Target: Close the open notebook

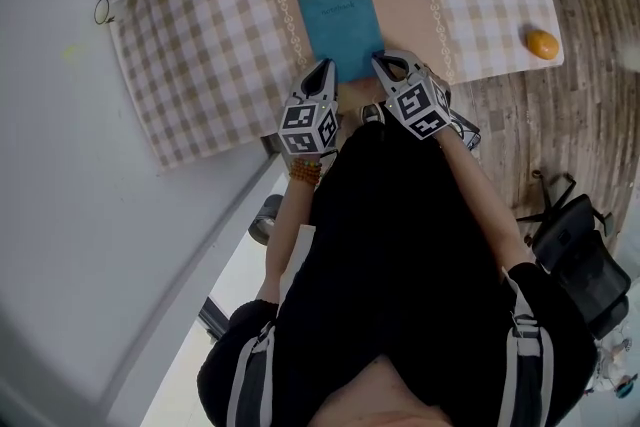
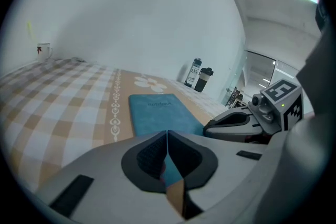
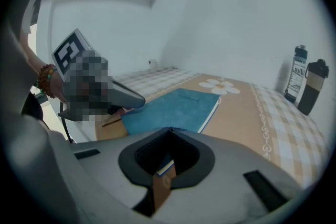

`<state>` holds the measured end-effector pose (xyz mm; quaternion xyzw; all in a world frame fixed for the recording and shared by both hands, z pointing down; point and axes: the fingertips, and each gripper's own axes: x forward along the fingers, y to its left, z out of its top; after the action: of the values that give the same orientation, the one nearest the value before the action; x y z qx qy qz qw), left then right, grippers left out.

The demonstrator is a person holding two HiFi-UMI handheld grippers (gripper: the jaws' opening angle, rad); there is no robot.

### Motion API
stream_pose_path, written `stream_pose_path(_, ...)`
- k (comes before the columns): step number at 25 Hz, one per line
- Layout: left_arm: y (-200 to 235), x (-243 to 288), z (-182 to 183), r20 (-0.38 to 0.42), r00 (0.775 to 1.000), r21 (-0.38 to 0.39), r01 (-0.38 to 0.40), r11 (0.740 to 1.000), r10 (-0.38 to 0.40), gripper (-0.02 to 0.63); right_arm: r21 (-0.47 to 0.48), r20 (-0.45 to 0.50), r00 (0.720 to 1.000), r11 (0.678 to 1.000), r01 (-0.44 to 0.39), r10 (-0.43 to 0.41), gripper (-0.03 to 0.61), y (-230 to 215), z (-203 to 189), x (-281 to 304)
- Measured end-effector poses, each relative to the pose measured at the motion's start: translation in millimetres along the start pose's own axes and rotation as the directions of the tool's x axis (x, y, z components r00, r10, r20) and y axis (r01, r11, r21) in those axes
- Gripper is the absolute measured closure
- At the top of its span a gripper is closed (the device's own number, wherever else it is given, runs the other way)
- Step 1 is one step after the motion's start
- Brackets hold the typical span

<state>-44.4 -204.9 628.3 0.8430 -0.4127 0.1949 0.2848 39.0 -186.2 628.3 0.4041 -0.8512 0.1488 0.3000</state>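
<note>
Teal cover: smooth rectangular notebook (image 1: 341, 23), lying shut and flat on checked cloth (image 1: 200, 35).
Left gripper (image 1: 324, 66): your jaws together, empty.
Right gripper (image 1: 381, 63): your jaws together, empty.

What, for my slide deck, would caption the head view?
Closed teal notebook on checked tablecloth; left gripper and right gripper at its near edge.
</note>
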Motion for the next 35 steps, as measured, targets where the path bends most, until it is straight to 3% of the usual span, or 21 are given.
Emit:
stream_pose_path(1,1,3,1,-0.003,1.000,-0.001,0.001,1.000,-0.001,0.604,-0.002,-0.010,1.000,1.000,-0.004,0.004,0.577,-2,-1,4)
stream_pose_path(7,0,6,-1,-0.041,0.999,0.007,0.009,1.000,-0.008,0.604,0.000,-0.036,0.999,1.000,-0.030,0.030,0.577,-2,-6,10)
stream_pose_path(12,0,0,1,-0.008,1.000,0.013,-0.012,1.000,0.012,0.604,-0.037,-0.026,1.000,0.999,-0.005,0.004,0.577,1,-4,6)
stream_pose_path(20,10,-25,21,0.107,0.990,0.075,-0.103,0.992,0.095,0.604,-0.052,0.126,0.982,0.988,0.147,-0.140,0.577,9,37,-19)
stream_pose_path(27,-2,-61,39,0.241,0.964,0.117,-0.143,0.983,0.112,0.604,-0.091,0.245,0.960,0.983,0.159,-0.133,0.577,36,71,-47)
stream_pose_path(35,-19,-107,66,0.391,0.912,0.167,-0.201,0.965,0.122,0.604,-0.118,0.412,0.899,0.970,0.212,-0.147,0.577,73,125,-80)
